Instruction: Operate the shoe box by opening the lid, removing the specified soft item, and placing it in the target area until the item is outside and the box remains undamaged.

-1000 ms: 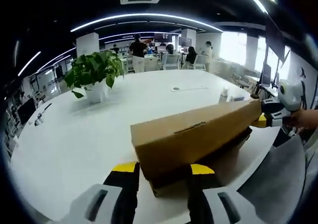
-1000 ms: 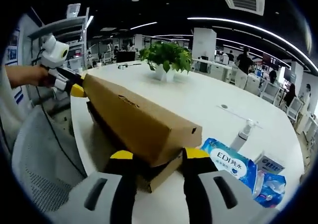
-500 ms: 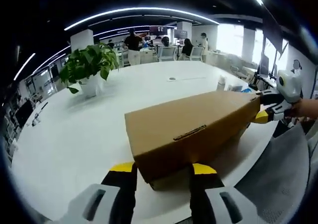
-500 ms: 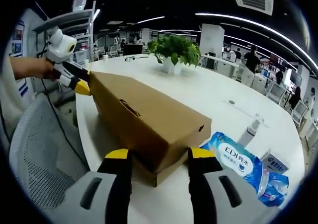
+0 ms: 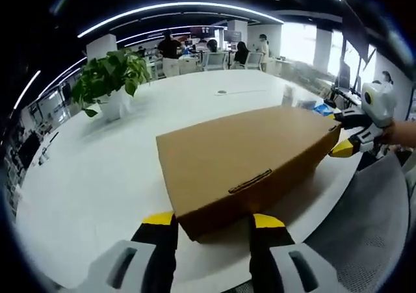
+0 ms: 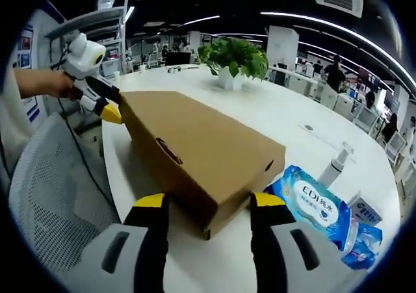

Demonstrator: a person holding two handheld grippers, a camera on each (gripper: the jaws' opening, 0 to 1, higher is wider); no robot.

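A brown cardboard shoe box [image 5: 240, 150] lies on the white round table [image 5: 84, 169] near its edge, with the lid sitting flat on the base. My left gripper [image 5: 213, 220] is open, its yellow-tipped jaws straddling one low corner of the box. In the right gripper view the same box [image 6: 201, 143] runs away from me. My right gripper [image 6: 209, 202] is open at the opposite corner, one jaw on either side. The left gripper [image 6: 107, 104] shows at the far end, held by a hand. The right gripper [image 5: 344, 137] shows at the far end in the left gripper view.
A potted green plant [image 5: 107, 78] stands further in on the table [image 6: 286, 121]. A blue tissue pack [image 6: 309, 205], a pump bottle [image 6: 335, 163] and a small box [image 6: 364, 212] lie beside the shoe box. A grey mesh chair [image 6: 52, 182] stands at the table edge. People sit far behind.
The lid, tilted up with a dark gap over the base a second ago, has come down and now lies flat on the box. Both grippers stayed at its ends.
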